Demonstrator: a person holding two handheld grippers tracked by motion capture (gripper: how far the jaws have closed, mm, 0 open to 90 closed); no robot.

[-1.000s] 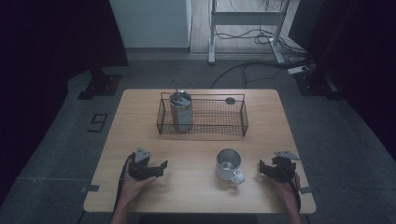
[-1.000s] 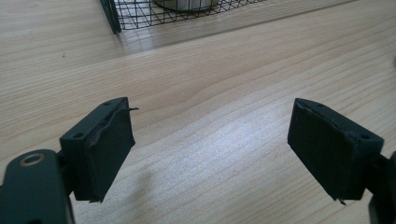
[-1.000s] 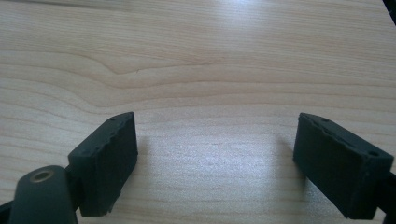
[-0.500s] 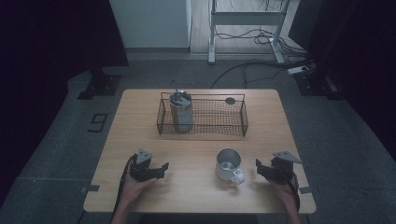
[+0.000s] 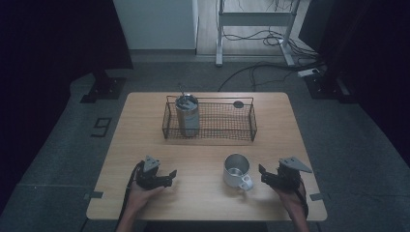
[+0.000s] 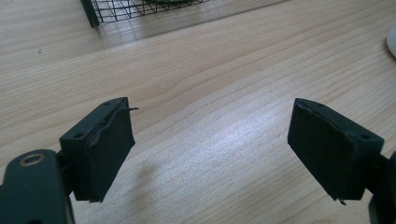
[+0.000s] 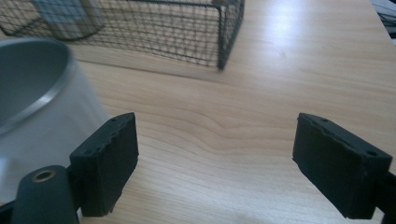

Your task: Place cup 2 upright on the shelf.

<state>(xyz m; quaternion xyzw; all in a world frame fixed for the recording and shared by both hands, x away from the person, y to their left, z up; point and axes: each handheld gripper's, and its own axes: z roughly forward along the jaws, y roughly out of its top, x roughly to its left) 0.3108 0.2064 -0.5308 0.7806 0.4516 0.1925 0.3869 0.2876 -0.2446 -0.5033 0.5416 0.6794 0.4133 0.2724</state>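
A metal mug (image 5: 236,170) stands upright on the tabletop (image 5: 208,150), its handle turned toward the right claw (image 5: 263,176). That claw hangs just beside the mug with nothing between its jaws; in the right gripper view the jaws stand wide apart over bare wood, the mug (image 7: 32,102) at their left. The left claw (image 5: 170,177) rests well apart from the mug, also open and holding nothing. Behind, a wire basket (image 5: 222,126) holds a steel tumbler (image 5: 187,115).

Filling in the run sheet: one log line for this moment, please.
left gripper: open, empty | right gripper: open, empty, beside mug | tumbler: upright in basket
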